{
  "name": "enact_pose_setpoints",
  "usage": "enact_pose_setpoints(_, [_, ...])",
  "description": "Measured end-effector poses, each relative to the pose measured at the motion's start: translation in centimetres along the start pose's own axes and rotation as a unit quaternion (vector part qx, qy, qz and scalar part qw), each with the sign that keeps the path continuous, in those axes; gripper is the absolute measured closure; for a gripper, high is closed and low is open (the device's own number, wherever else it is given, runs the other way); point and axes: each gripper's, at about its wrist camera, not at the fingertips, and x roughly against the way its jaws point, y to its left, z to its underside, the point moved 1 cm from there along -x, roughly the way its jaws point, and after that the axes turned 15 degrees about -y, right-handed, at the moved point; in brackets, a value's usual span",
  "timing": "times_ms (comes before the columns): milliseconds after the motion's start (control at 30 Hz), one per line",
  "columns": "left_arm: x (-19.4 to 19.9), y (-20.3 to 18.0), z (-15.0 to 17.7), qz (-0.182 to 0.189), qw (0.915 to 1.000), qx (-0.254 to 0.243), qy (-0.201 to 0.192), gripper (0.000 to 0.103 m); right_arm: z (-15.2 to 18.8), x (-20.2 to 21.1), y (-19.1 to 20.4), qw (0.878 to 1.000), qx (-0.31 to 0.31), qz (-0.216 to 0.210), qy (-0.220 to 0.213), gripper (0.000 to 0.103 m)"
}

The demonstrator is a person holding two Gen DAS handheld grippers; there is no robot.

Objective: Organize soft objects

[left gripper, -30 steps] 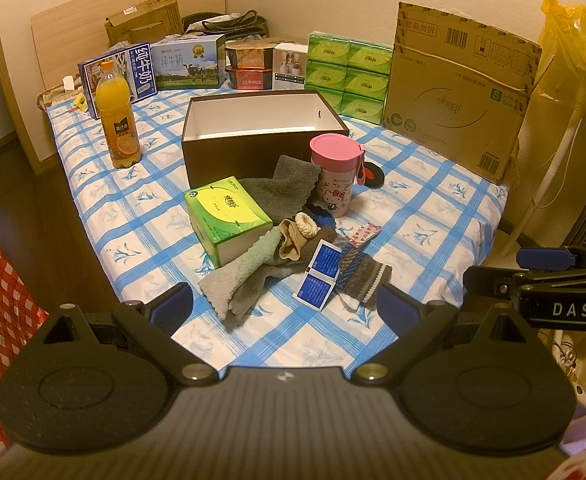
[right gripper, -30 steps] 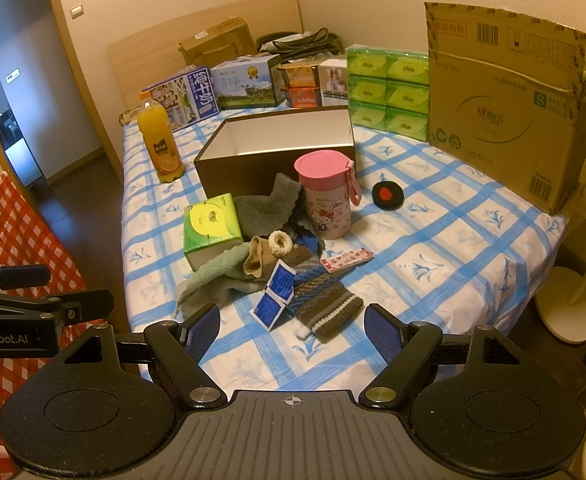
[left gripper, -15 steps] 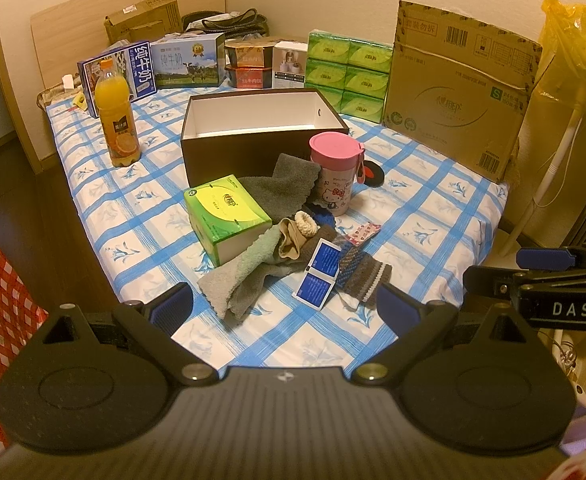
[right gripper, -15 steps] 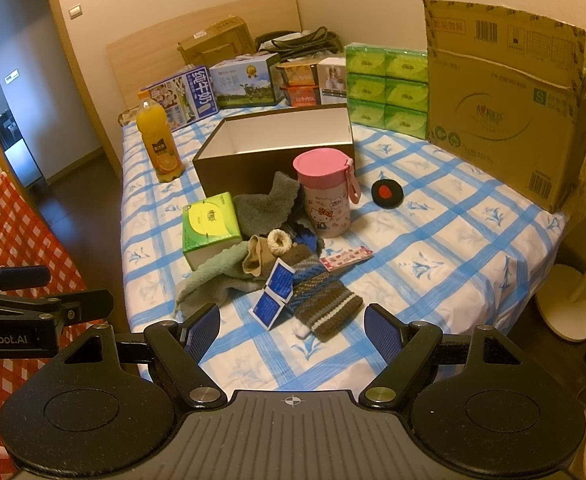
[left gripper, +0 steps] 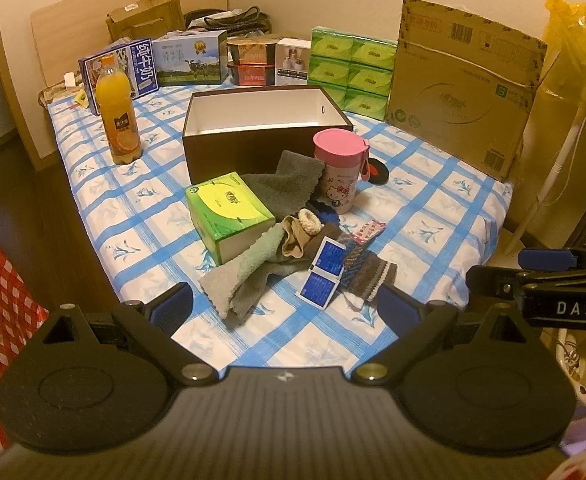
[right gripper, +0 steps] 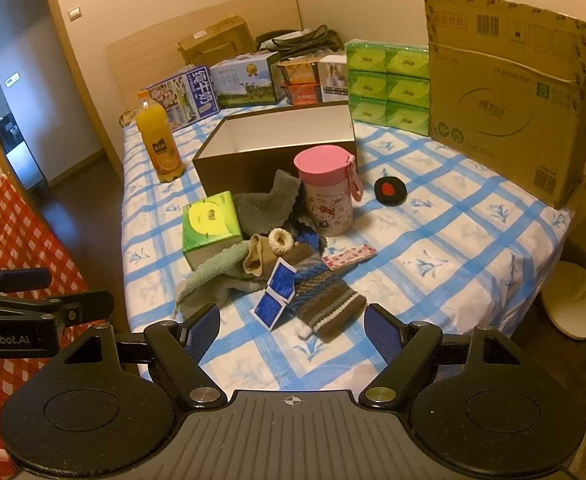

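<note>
A pile of soft things lies on the blue-checked table: a grey-green towel (left gripper: 245,276) (right gripper: 209,280), a dark grey cloth (left gripper: 289,184) (right gripper: 269,204), a beige sock (left gripper: 293,238) (right gripper: 257,258), a cream scrunchie (left gripper: 310,220) (right gripper: 280,239) and a striped knit sock (left gripper: 369,274) (right gripper: 325,300). An open brown box (left gripper: 253,148) (right gripper: 249,168) stands behind the pile. My left gripper (left gripper: 285,306) and right gripper (right gripper: 293,330) are both open and empty, held near the table's front edge, short of the pile.
A green tissue box (left gripper: 229,214), a pink-lidded cup (left gripper: 339,176), blue packets (left gripper: 325,270), an orange juice bottle (left gripper: 117,116), a black disc (right gripper: 391,191) and a pink wrapper (right gripper: 349,257) are on the table. Cartons, green tissue packs (left gripper: 351,72) and a large cardboard box (left gripper: 465,88) line the back.
Both views have crept slightly forward toward the pile. Both grippers stay open and nothing on the table has moved.
</note>
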Motion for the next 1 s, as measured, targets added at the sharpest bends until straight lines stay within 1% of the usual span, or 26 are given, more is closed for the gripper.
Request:
enact_pose_setpoints(33, [-1.3, -0.3, 0.7, -0.001, 1.0000, 0.000, -0.002, 0.005, 0.8, -0.5, 0.3, 1.000, -0.001, -0.004, -0.005, 0.024])
enact_pose_setpoints(133, [-1.8, 0.1, 1.2, -0.007, 1.0000, -0.002, -0.006, 0.005, 1.4, -0.9, 0.4, 1.000, -0.007, -0.015, -0.016, 0.024])
enact_pose_setpoints(200, [-2.1, 0.6, 1.2, -0.008, 0.9999, -0.001, -0.007, 0.006, 1.6, -1.8, -0.5, 0.999, -0.012, -0.021, -0.021, 0.024])
enact_pose_setpoints(333, [-2.7, 1.3, 1.5, -0.019, 0.9998, -0.002, -0.007, 0.007, 2.4, -2.5, -0.8, 0.999, -0.016, -0.040, -0.033, 0.024])
enact_pose_setpoints(500, [-3.7, 2.2, 1.9, -0.016, 0.9999, -0.001, -0.006, 0.011, 3.4, -3.4, -0.9, 0.998, -0.017, -0.051, -0.040, 0.024])
enact_pose_setpoints(533, [-4.0, 2.4, 2.0, -0.013, 0.9999, -0.001, -0.007, 0.013, 3.5, -3.6, -1.0, 0.998, -0.017, -0.051, -0.041, 0.024])
enact_pose_setpoints(733, [-6.0, 2.8, 2.8, -0.003, 0.9999, -0.012, -0.005, 0.017, 4.5, -6.0, -1.8, 0.998, -0.033, -0.050, -0.030, 0.024])
enact_pose_setpoints(933, [-8.5, 3.0, 3.8, 0.007, 0.9997, -0.021, 0.000, 0.023, 5.4, -8.6, -2.2, 0.997, -0.046, -0.052, -0.019, 0.025])
enact_pose_setpoints(1000, [-9.4, 3.1, 4.1, 0.011, 0.9995, -0.028, -0.001, 0.026, 5.7, -9.5, -2.1, 0.998, -0.044, -0.051, -0.013, 0.026])
